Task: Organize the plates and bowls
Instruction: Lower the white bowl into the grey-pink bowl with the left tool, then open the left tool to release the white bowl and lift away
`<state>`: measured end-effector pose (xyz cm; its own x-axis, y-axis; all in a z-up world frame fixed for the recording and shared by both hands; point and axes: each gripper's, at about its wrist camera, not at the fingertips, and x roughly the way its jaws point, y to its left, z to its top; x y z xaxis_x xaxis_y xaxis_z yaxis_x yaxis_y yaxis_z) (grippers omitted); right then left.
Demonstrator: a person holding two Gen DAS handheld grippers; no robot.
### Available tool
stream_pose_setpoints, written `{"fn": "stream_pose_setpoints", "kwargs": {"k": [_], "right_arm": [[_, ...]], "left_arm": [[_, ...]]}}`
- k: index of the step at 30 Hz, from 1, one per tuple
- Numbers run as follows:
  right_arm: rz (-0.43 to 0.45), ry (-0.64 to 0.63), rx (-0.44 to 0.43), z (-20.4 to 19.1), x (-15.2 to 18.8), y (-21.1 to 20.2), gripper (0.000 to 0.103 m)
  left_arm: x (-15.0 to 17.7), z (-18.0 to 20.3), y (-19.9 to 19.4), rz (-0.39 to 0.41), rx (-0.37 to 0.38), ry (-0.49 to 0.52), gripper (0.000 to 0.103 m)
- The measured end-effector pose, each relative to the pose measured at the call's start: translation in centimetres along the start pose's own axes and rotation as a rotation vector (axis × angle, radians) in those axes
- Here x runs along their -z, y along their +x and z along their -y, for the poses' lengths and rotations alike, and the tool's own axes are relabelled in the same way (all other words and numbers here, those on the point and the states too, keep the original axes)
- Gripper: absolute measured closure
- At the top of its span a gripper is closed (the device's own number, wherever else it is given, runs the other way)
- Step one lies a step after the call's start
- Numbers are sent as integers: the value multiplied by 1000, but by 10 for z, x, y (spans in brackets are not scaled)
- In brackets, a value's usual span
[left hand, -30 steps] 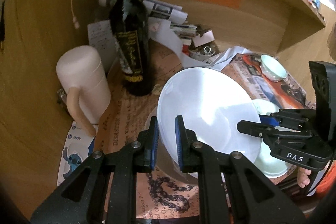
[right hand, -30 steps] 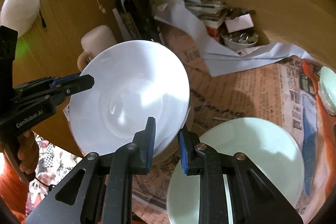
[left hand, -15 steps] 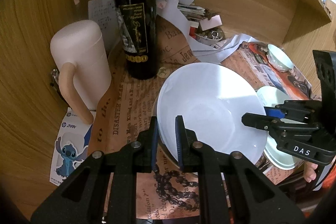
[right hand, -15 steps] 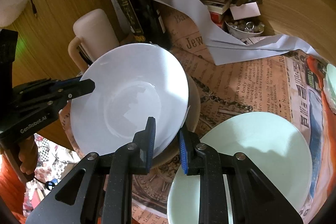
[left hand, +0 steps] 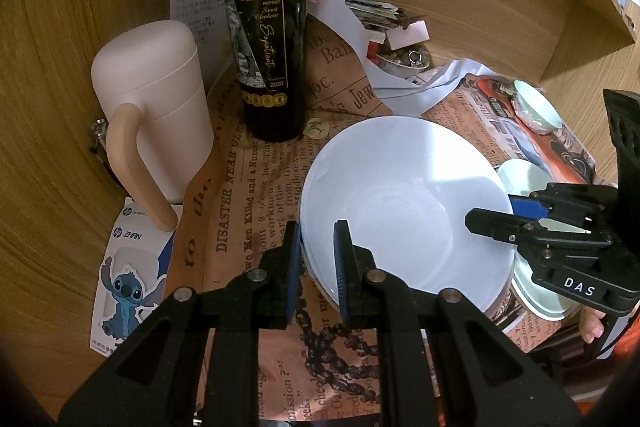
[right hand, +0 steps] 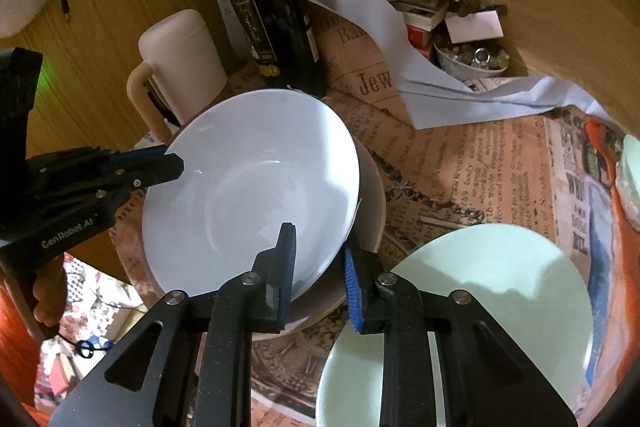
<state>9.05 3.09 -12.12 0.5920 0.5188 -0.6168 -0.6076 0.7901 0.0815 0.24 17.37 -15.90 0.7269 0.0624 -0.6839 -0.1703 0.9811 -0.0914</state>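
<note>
A white bowl (left hand: 400, 203) (right hand: 248, 195) sits nested in a beige bowl (right hand: 374, 203) on the newspaper-covered desk. My left gripper (left hand: 318, 231) is shut on the white bowl's near-left rim, one pad inside and one outside. On the opposite rim is my right gripper (right hand: 319, 243); its jaws are opening a little, with the rim still between the pads. A large pale green plate (right hand: 480, 307) lies flat just right of the bowls, and a small green bowl (left hand: 536, 107) stands farther right.
A dark wine bottle (left hand: 268, 39) and a cream lidded mug (left hand: 160, 99) stand close behind and left of the bowls. A small dish of trinkets (left hand: 404, 61) and loose papers (right hand: 380, 11) lie at the back. Wooden walls close in the back and left.
Both grippers have lowered the white bowl from a tilted, raised pose down into the beige bowl. It now sits nearly level. The right jaws have parted slightly.
</note>
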Motion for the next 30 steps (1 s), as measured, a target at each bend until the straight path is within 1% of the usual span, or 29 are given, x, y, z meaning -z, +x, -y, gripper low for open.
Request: {"fn": "stream_pose_setpoints", "kwargs": {"k": [5,6,7,10,15,17,18,19,20,22,26,29,30], "right_arm": [[4,-46,-3,-5,-1,-4,65],[4,-57,-2,-7,-1,-4,61],[4,-69,2,-9,0,-5,59],[4,-93,14,-12,1,-6,59],[8,-74,-12,-5,0,-10,58],[32,-59,4,0,0,-15,48],[50,-54,12,3,-1,-18,39],[79,-46,26,7,-1,-24,33],[98,-40,36,10,-2,-29,31],[125,-21,48,22,-3,-38,31],[168,40,79,51,-5,-55,31],[199,82,127,77,-5,-69,31],[207,94,144,85,-4,-74,31]], "left_arm": [[-1,0,1,-10,-5,-1,89],[-1,0,2,-12,-6,-2,89],[-2,0,2,-14,-6,-3,89],[-4,2,1,-9,-7,4,89],[-10,10,-7,20,-10,15,84],[-14,15,-11,31,-7,19,82],[-16,18,-14,37,-3,21,78],[-19,21,-16,47,1,23,72],[-21,24,-19,58,3,25,69],[-26,30,-23,81,4,30,58],[-38,47,-31,121,12,53,48],[-48,61,-33,144,30,58,39],[-53,67,-33,152,37,59,35]]}}
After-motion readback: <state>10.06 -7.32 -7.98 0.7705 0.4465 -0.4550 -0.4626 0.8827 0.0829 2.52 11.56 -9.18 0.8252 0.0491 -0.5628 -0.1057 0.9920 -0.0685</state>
